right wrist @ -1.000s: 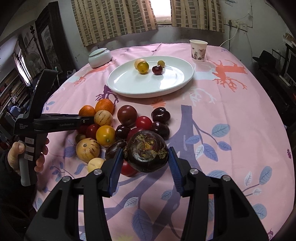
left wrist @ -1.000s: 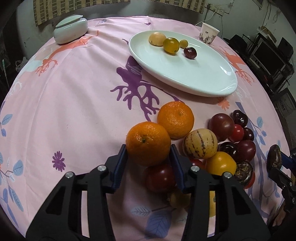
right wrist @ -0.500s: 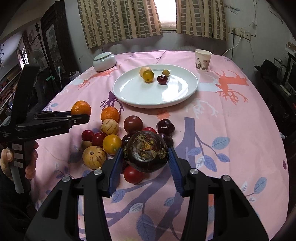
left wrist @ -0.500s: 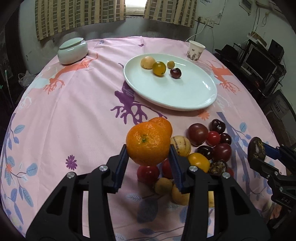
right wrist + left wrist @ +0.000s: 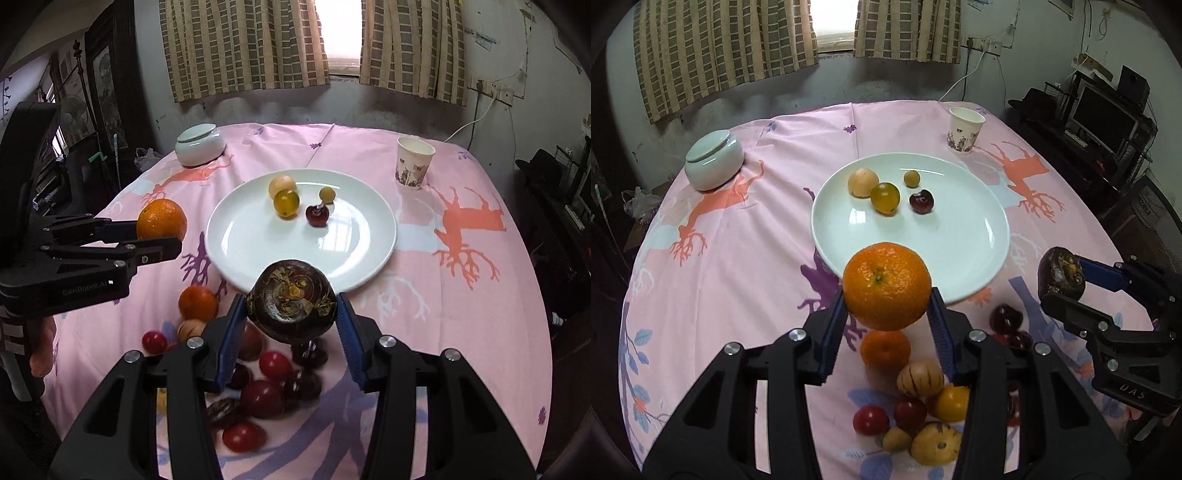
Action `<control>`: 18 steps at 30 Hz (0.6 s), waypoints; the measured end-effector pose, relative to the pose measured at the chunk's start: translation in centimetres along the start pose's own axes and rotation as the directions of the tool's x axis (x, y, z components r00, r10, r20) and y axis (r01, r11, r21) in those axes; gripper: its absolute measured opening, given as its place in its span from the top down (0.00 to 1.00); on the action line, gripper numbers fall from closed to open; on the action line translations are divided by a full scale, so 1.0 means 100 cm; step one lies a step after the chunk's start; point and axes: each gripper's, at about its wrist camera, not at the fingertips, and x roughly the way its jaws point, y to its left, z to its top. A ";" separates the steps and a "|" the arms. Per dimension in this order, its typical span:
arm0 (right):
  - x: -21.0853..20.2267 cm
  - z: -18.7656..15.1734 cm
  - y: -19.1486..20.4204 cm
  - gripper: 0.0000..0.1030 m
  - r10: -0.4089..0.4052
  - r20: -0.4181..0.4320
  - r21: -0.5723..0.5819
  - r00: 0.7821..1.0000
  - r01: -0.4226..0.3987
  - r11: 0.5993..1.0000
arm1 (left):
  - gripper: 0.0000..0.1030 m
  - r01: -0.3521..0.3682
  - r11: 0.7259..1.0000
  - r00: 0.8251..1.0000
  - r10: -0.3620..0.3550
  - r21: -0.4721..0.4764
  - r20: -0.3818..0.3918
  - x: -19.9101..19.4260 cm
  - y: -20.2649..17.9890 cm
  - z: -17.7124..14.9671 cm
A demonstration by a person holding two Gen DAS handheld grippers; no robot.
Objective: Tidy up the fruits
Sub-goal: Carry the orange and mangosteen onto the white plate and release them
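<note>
My left gripper (image 5: pixel 886 312) is shut on an orange (image 5: pixel 886 285) and holds it in the air over the near rim of the white plate (image 5: pixel 960 254). My right gripper (image 5: pixel 291 319) is shut on a dark brown round fruit (image 5: pixel 291 301), also raised near the plate's (image 5: pixel 354 240) front edge. The plate holds several small fruits, among them a yellow one (image 5: pixel 885 198) and a dark cherry (image 5: pixel 921 201). A pile of loose fruit lies on the pink cloth below the grippers, including a second orange (image 5: pixel 885 349) and a striped melon (image 5: pixel 919 377).
A lidded pale ceramic jar (image 5: pixel 714 159) stands at the table's back left. A paper cup (image 5: pixel 964 129) stands at the back right. Shelves with a monitor (image 5: pixel 1104 118) are off the table to the right. Curtains hang behind.
Both grippers have risen and moved forward toward the plate with their fruits. The fruit pile now lies lower and farther below them.
</note>
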 end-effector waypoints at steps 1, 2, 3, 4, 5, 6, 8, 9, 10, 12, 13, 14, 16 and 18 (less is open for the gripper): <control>0.008 0.010 -0.003 0.52 -0.001 0.001 -0.004 1.000 0.001 1.000 | 0.57 -0.013 1.000 1.000 0.013 0.000 -0.009 0.011 0.001 0.011; 0.021 0.023 -0.008 0.52 -0.012 -0.003 -0.006 1.000 0.012 1.000 | 0.57 -0.027 1.000 0.999 0.027 -0.002 -0.018 0.022 0.004 0.020; 0.030 0.030 -0.011 0.52 -0.019 -0.012 -0.005 1.000 0.019 1.000 | 0.57 -0.047 0.999 0.998 0.047 -0.006 -0.032 0.036 0.007 0.032; 0.046 0.042 -0.016 0.52 -0.015 -0.028 0.001 0.999 0.015 1.000 | 0.57 -0.059 0.998 0.997 0.058 -0.012 -0.048 0.048 0.010 0.041; 0.057 0.049 -0.020 0.52 -0.005 -0.041 0.012 0.999 0.005 1.000 | 0.57 -0.065 0.998 0.996 0.063 -0.026 -0.064 0.061 0.014 0.049; 0.070 0.056 -0.023 0.52 0.004 -0.056 0.022 0.998 -0.003 1.000 | 0.57 -0.063 0.997 0.995 0.060 -0.035 -0.083 0.075 0.017 0.058; 0.099 0.067 -0.028 0.52 -0.002 -0.100 0.021 0.995 0.004 1.000 | 0.57 -0.068 0.997 0.991 0.062 -0.042 -0.116 0.099 0.021 0.070; 0.111 0.071 -0.029 0.52 -0.015 -0.120 0.012 0.993 0.017 1.000 | 0.57 -0.075 0.996 0.989 0.070 -0.039 -0.128 0.109 0.021 0.073; 0.124 0.075 -0.032 0.52 -0.045 -0.134 0.004 0.990 0.046 0.999 | 0.57 -0.082 0.996 0.988 0.076 -0.039 -0.138 0.119 0.022 0.077; 0.138 0.082 -0.040 0.52 -0.108 -0.130 -0.008 0.986 0.108 0.994 | 0.57 -0.089 0.995 0.984 0.080 -0.055 -0.157 0.135 0.027 0.083; 0.145 0.085 -0.044 0.52 -0.130 -0.135 -0.013 0.982 0.129 0.992 | 0.57 -0.087 0.994 0.984 0.076 -0.065 -0.163 0.141 0.030 0.085; 0.153 0.087 -0.047 0.52 -0.131 -0.146 -0.018 0.981 0.130 0.991 | 0.57 -0.084 0.994 0.983 0.071 -0.073 -0.170 0.146 0.032 0.087; 0.164 0.089 -0.048 0.52 -0.124 -0.164 -0.031 0.979 0.120 0.992 | 0.57 -0.081 0.994 0.981 0.067 -0.076 -0.180 0.155 0.034 0.090; 0.172 0.094 -0.046 0.52 -0.132 -0.166 -0.048 0.977 0.126 0.991 | 0.56 -0.085 0.994 0.980 0.071 -0.070 -0.187 0.162 0.035 0.093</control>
